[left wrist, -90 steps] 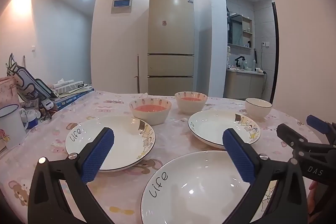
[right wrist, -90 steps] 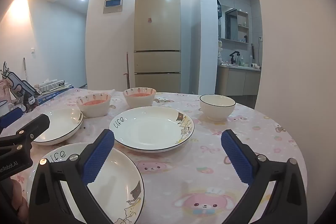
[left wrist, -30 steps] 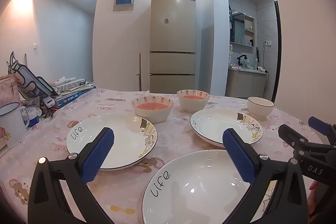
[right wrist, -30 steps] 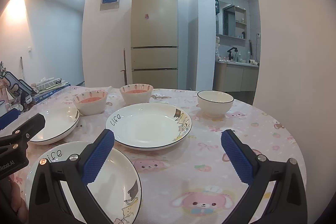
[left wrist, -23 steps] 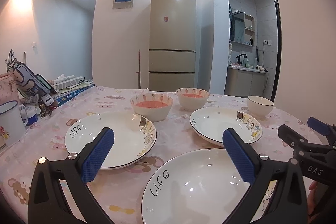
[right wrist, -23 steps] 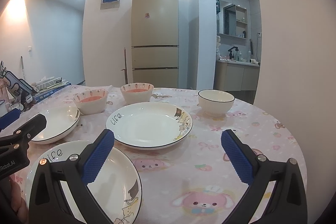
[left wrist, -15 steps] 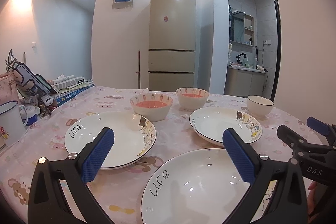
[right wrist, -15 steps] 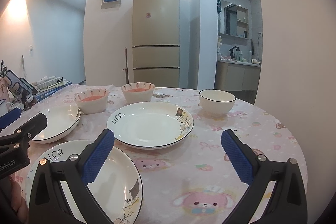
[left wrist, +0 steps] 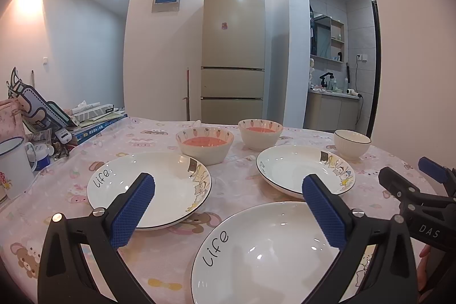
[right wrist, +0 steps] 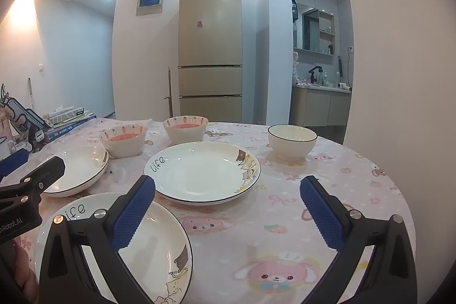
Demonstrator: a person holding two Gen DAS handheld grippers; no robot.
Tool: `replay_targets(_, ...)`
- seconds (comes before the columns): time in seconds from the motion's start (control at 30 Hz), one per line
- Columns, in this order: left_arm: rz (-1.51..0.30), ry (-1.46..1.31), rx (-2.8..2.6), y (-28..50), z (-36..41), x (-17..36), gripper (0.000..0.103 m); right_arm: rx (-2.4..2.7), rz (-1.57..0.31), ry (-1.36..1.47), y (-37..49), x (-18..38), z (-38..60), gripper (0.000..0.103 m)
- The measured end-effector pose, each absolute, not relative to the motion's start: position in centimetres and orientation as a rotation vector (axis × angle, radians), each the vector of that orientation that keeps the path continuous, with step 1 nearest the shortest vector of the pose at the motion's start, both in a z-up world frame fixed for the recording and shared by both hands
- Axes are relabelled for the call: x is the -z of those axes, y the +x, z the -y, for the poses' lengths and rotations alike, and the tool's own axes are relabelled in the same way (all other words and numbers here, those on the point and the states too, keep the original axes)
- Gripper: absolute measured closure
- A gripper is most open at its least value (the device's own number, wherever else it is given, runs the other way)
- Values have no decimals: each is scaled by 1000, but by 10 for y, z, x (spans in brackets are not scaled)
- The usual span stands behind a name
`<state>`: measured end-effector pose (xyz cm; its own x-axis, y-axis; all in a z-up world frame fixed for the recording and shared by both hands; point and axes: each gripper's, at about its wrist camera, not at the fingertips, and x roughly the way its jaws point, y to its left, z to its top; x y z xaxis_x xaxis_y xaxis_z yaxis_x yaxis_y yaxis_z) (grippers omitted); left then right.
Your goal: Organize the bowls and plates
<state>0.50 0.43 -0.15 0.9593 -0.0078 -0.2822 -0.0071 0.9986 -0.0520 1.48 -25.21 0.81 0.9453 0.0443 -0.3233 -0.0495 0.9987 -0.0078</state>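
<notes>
Three "life" plates and three bowls spread over the pink cartoon-print surface (right wrist: 285, 218).

The nearest plate (left wrist: 270, 252) lies under the left gripper (left wrist: 228, 198), another plate (left wrist: 159, 187) to its left, a third plate (right wrist: 202, 173) ahead of the right gripper (right wrist: 228, 198). Two carrot-patterned bowls (left wrist: 205, 144) and a white bowl (right wrist: 292, 141) stand behind. Both grippers hover, fingers spread wide, holding nothing.

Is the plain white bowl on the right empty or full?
Empty: the plain white bowl shows only bare cream interior, nothing inside.
</notes>
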Motion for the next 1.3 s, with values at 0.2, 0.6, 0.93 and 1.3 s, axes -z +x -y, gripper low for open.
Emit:
replay_targets(0.2,-289,-52,1,5,-4,1,0,-48,-333,-15,14,-9,253,0)
replay_targets(0.6,-293,-51,2,6,-3,1,0,-48,-338,-15,15,-9,253,0)
replay_targets(0.93,-294,-52,2,6,-2,0,0,-47,-339,-15,15,-8,253,0)
replay_targets(1.3,-305,-74,14,6,-3,1,0,-48,-338,-15,16,-7,253,0)
